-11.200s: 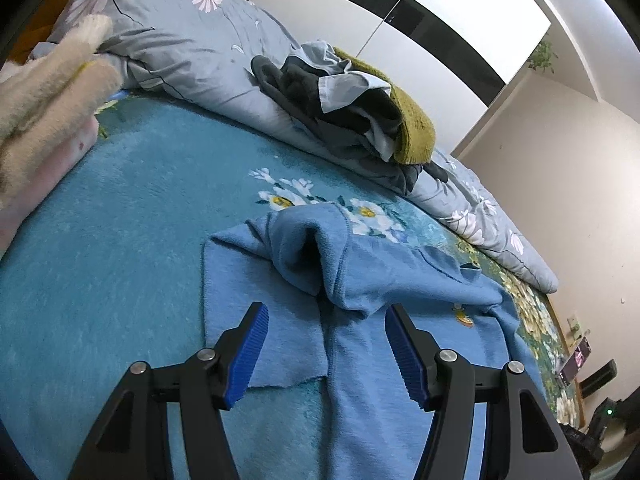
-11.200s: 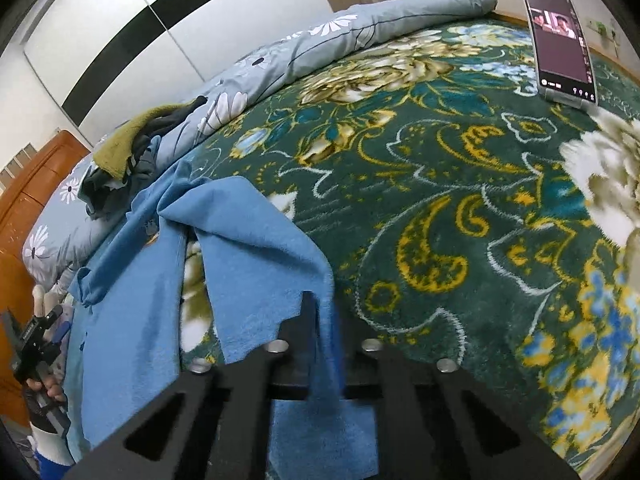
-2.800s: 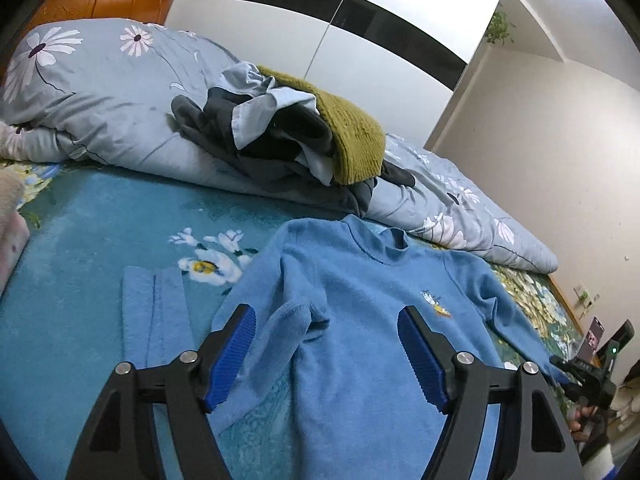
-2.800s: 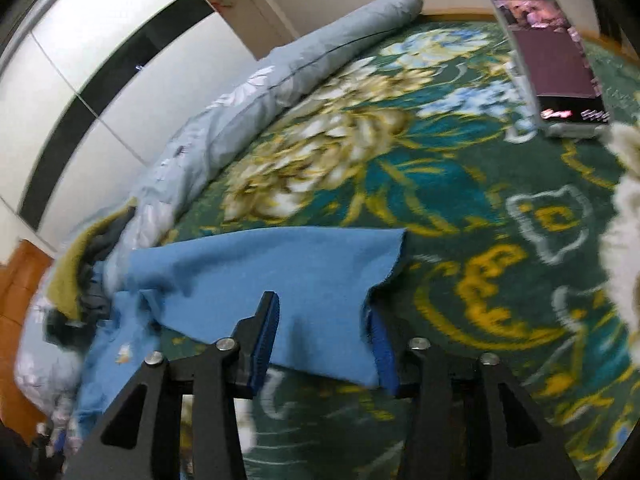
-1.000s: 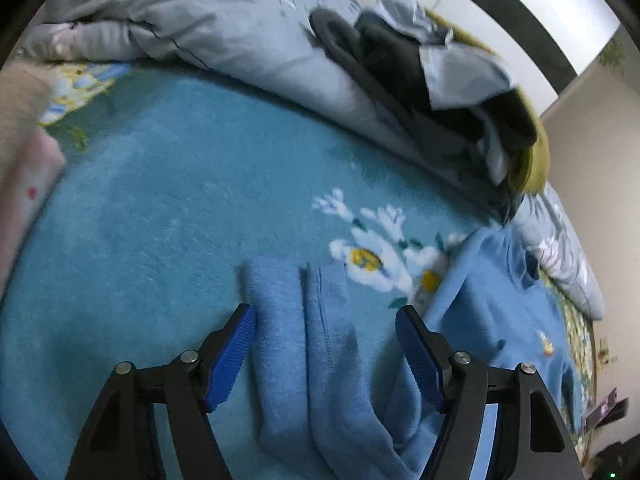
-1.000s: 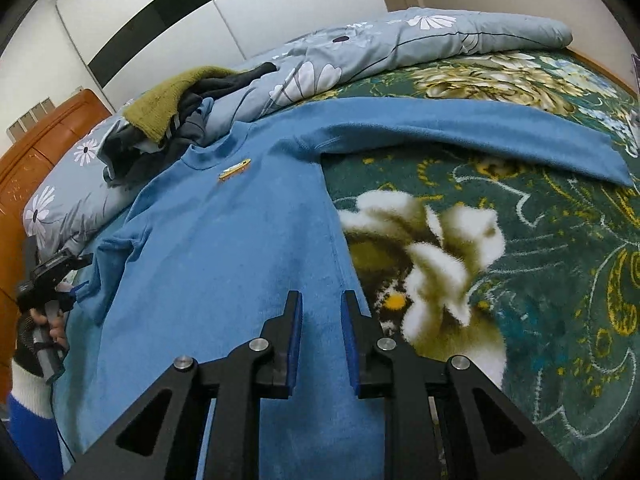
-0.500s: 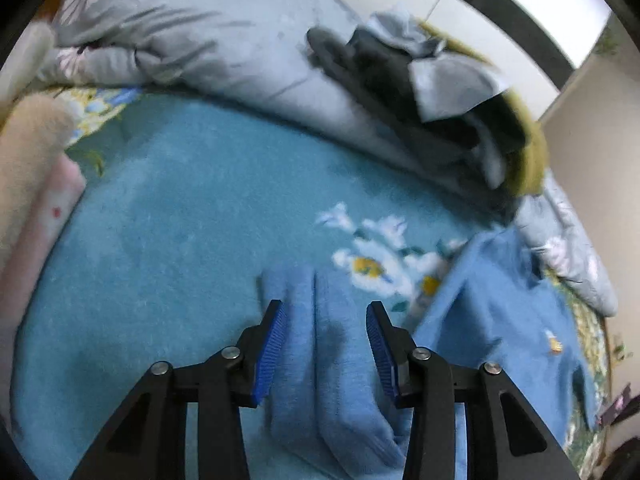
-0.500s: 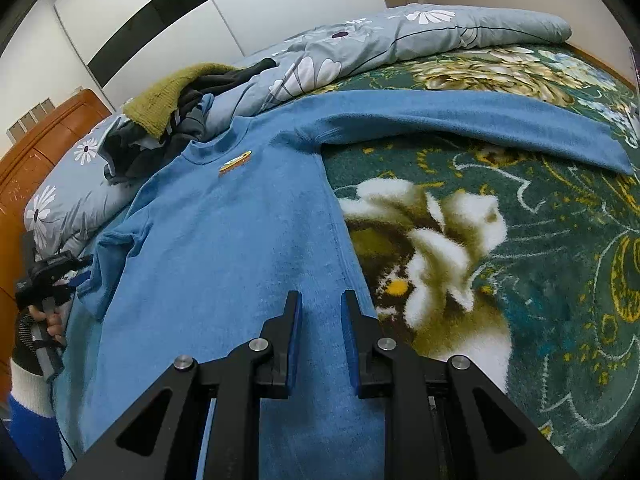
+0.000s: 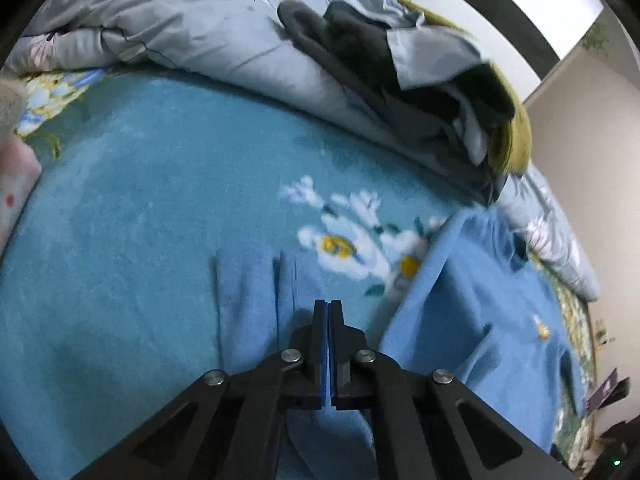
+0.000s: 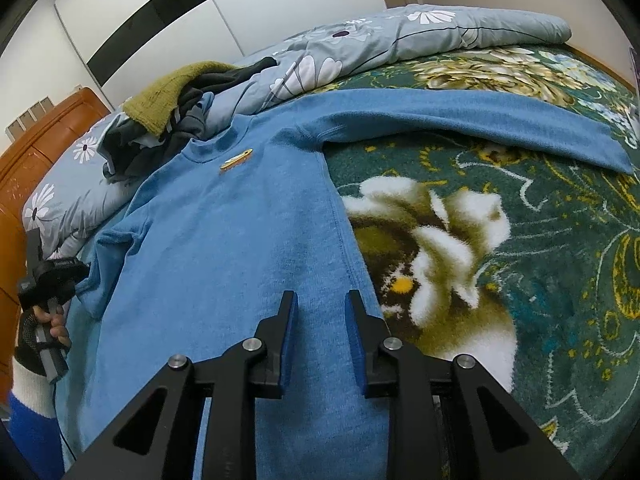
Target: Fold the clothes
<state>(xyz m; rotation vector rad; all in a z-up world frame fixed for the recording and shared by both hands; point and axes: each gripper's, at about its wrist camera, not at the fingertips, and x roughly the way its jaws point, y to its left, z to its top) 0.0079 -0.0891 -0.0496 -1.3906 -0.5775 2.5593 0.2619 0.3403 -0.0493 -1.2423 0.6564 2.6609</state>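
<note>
A blue sweater (image 10: 224,248) lies face up and spread flat on the bed, a small yellow badge (image 10: 237,160) on its chest. One sleeve (image 10: 460,116) stretches out to the right. The other sleeve (image 9: 248,292) lies folded on the teal blanket, and my left gripper (image 9: 329,304) is shut on a fold of it. That left gripper (image 10: 52,276) also shows in the right wrist view, held by a hand at the sweater's far edge. My right gripper (image 10: 321,300) hovers over the sweater's lower body near the side seam, jaws a narrow gap apart, holding nothing.
A heap of dark, grey and olive clothes (image 9: 400,56) sits on a grey flowered quilt (image 10: 400,32) along the bed's far side. Folded pink and beige items (image 9: 12,184) lie at the left. A wooden headboard (image 10: 40,140) stands behind. A phone (image 9: 604,390) rests far right.
My left gripper has gone from wide open to shut on the folded sleeve. The right gripper has stayed over the sweater's body with the same narrow gap.
</note>
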